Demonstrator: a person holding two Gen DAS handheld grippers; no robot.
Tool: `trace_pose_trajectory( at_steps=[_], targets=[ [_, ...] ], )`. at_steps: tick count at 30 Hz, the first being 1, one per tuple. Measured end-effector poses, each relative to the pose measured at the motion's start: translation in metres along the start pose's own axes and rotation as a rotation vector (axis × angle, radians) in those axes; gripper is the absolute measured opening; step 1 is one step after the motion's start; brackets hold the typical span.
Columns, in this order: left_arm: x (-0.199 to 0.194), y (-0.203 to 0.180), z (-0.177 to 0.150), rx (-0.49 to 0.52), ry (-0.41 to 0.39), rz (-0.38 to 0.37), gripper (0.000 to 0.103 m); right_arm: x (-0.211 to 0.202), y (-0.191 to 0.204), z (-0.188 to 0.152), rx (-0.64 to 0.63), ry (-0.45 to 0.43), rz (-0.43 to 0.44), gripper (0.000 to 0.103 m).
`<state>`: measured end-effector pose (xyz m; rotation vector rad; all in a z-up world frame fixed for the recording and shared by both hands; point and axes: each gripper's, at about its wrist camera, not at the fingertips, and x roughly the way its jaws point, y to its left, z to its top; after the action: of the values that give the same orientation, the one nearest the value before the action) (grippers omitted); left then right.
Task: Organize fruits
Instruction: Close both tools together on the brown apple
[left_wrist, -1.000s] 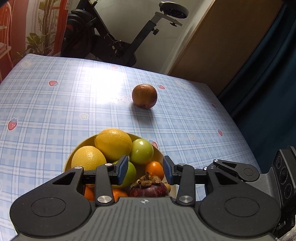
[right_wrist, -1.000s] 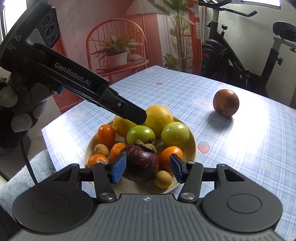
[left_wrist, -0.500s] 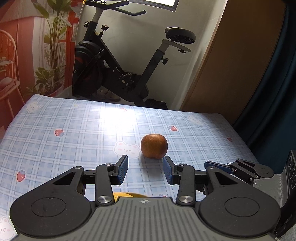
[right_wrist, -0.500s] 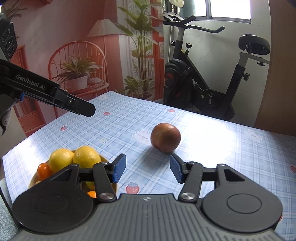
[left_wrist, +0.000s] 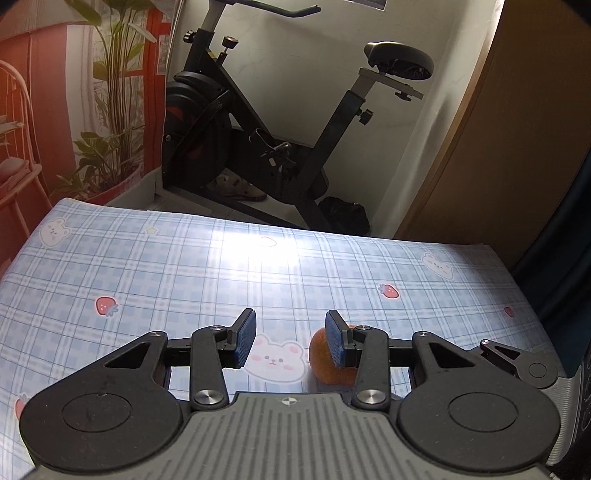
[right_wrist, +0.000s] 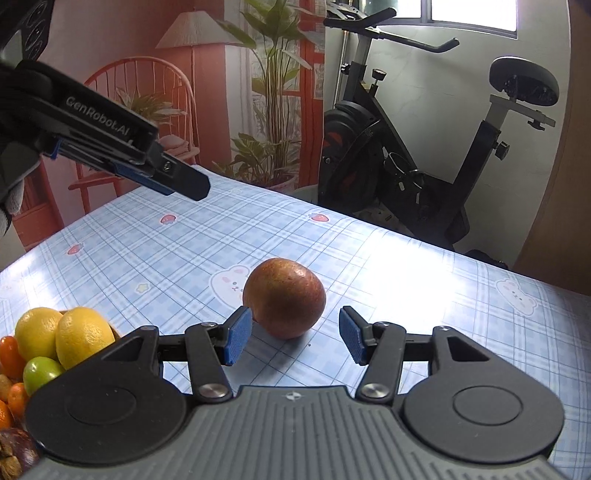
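Right wrist view: "GenRobot.AI"-marked left hand-held gripper (right_wrist: 184, 186) and right hand-held gripper (right_wrist: 291, 338) both gape.

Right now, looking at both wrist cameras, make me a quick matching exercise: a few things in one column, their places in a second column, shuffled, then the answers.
Things
1. red-brown fruit
2. lemons
3. left gripper
4. exercise bike

Places
A. in the bowl, at the left edge of the right wrist view
B. on the floor beyond the table
C. in the air above the tablecloth
D. alone on the tablecloth, just ahead of the right gripper's open jaws

Pairs: 1-D, 2-A, 3-C, 4-B
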<state>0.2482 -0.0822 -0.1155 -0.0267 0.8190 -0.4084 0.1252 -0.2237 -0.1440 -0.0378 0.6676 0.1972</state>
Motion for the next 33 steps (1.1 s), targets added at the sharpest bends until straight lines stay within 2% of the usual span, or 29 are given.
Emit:
trace_pose_trajectory(
  at_steps=[9,13,23,27,33],
  targets=[
    [0.046,0.010,-0.001,-0.108,0.107,-0.075,0.043,0.028,-0.009,-0.009,-0.006,0.035,0.078,0.057],
    [0.052,0.007,-0.006,-0.112,0.127,-0.098,0.043,0.033,-0.012,-0.010,-0.003,0.032,0.098,0.061],
    [0.056,0.006,-0.010,-0.156,0.134,-0.177,0.043,0.043,-0.016,-0.008,0.004,0.023,0.108,0.061],
    [0.061,0.000,-0.012,-0.138,0.143,-0.215,0.043,0.045,-0.018,-0.008,0.010,0.013,0.116,0.059],
    [0.063,-0.002,-0.013,-0.145,0.139,-0.218,0.043,0.046,-0.018,-0.009,0.029,0.008,0.113,0.055]
  ],
)
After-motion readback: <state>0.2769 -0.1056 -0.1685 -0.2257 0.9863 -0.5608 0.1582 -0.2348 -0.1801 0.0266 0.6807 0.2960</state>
